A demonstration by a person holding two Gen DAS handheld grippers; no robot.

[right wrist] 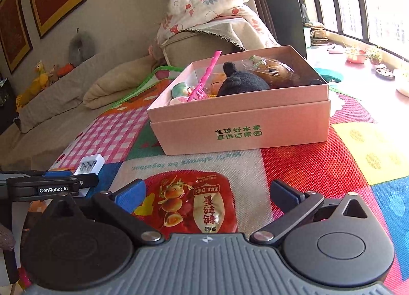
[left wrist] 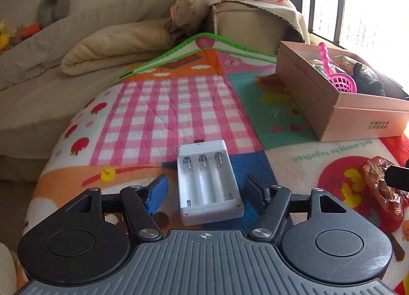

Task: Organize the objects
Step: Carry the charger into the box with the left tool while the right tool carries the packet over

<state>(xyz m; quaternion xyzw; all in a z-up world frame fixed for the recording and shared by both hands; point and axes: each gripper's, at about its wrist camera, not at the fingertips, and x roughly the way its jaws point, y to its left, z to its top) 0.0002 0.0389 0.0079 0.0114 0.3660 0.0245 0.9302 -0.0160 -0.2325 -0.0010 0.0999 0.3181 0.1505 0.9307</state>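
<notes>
On the play mat (left wrist: 143, 106), 2 pickups lined up.
Left gripper (left wrist: 204, 190) released round battery case (left wrist: 208, 182); right gripper (right wrist: 207, 198) released round snack pack (right wrist: 189, 203). Squeeze needed next, then pink box (right wrist: 242, 129).

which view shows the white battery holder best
The left wrist view. There the white battery holder lies in full between the open left gripper fingers, its three empty slots and springs plain. The right wrist view shows only a small far end of it, partly hidden behind the left gripper.
</notes>
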